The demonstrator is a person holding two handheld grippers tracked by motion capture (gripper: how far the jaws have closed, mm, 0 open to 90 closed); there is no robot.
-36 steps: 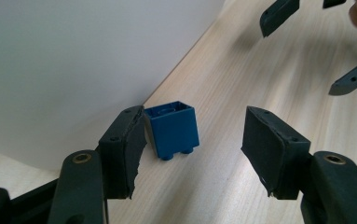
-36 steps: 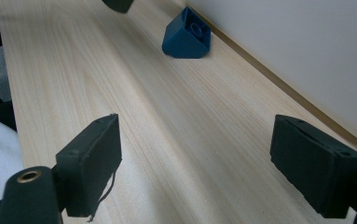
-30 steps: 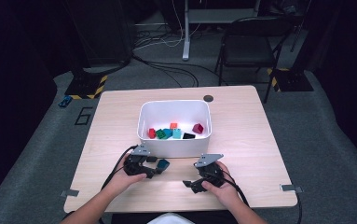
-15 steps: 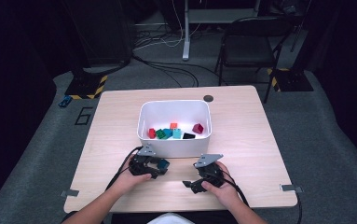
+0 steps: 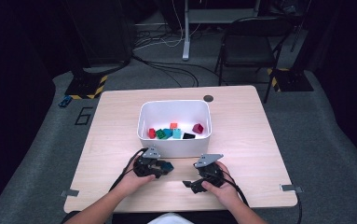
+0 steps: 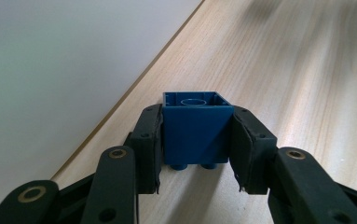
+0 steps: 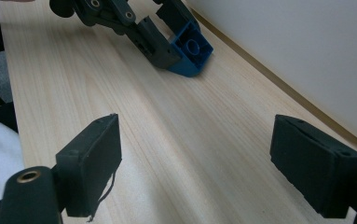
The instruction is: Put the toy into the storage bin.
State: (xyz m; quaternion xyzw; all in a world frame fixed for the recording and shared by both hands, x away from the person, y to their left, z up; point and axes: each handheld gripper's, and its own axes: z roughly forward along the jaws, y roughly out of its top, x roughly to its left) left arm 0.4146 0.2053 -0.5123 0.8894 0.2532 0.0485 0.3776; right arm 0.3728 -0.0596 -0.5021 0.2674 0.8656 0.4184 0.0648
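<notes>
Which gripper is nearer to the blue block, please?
Left. The left gripper is shut on the blue block, its jaws having just closed. The right gripper stands open, apart from it on the table.

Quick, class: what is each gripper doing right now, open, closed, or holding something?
Left gripper: just closed on the blue brick.
Right gripper: open, nothing between its fingers.

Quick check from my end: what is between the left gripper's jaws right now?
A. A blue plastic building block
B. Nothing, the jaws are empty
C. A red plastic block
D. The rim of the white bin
A: in the left gripper view, the left gripper has its two black pads pressed on opposite sides of a blue plastic building block, beside the white plastic bin on the wooden table.
</notes>
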